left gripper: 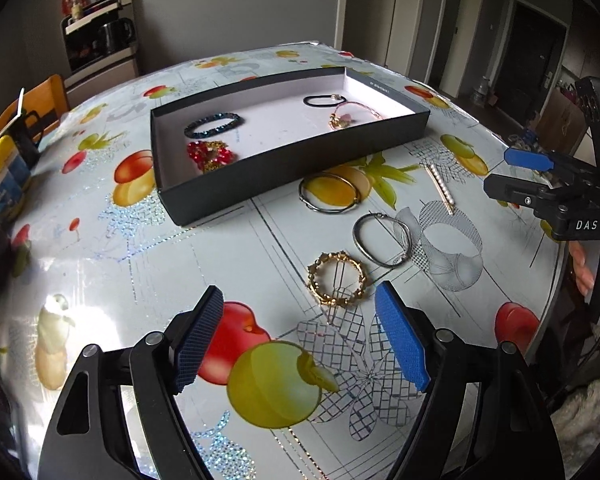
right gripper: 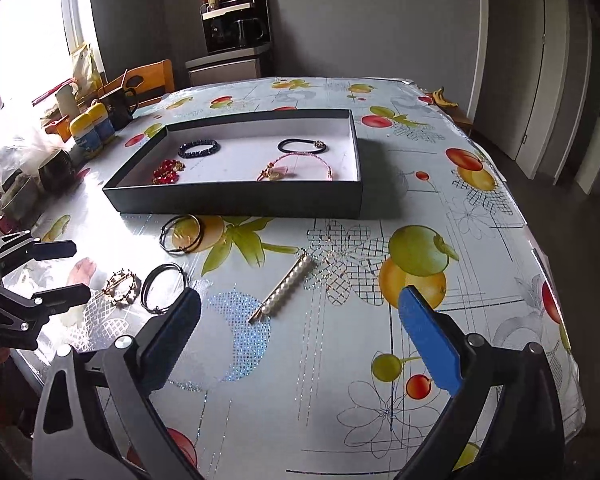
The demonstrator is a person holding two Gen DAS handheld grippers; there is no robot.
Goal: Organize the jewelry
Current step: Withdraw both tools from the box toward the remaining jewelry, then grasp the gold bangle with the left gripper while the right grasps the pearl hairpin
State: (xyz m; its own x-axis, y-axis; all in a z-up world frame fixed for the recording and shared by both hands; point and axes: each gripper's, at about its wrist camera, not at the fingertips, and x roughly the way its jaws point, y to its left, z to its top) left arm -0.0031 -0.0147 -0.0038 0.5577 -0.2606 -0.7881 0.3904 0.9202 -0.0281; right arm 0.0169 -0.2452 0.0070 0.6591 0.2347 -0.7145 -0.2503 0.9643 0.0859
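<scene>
A black box (left gripper: 284,168) (right gripper: 236,200) with a white floor holds a dark beaded bracelet (left gripper: 213,124), a red and gold piece (left gripper: 211,154), a black hair tie (left gripper: 324,100) and a pink bracelet (left gripper: 354,114). On the table in front lie a gold bangle (left gripper: 329,197), a silver hoop (left gripper: 382,239), a gold chain bracelet (left gripper: 337,279) and a pearl hair clip (left gripper: 441,189) (right gripper: 286,288). My left gripper (left gripper: 300,328) is open and empty, just short of the gold chain bracelet. My right gripper (right gripper: 300,332) is open and empty, near the pearl clip.
The table has a glossy fruit-print cloth (left gripper: 100,280). Yellow-capped bottles (right gripper: 92,128), a black mug (right gripper: 120,106) and clutter stand at its window side. A wooden chair (right gripper: 152,80) and a cabinet with a coffee machine (right gripper: 236,28) stand behind. The table edge (right gripper: 540,248) runs along the right.
</scene>
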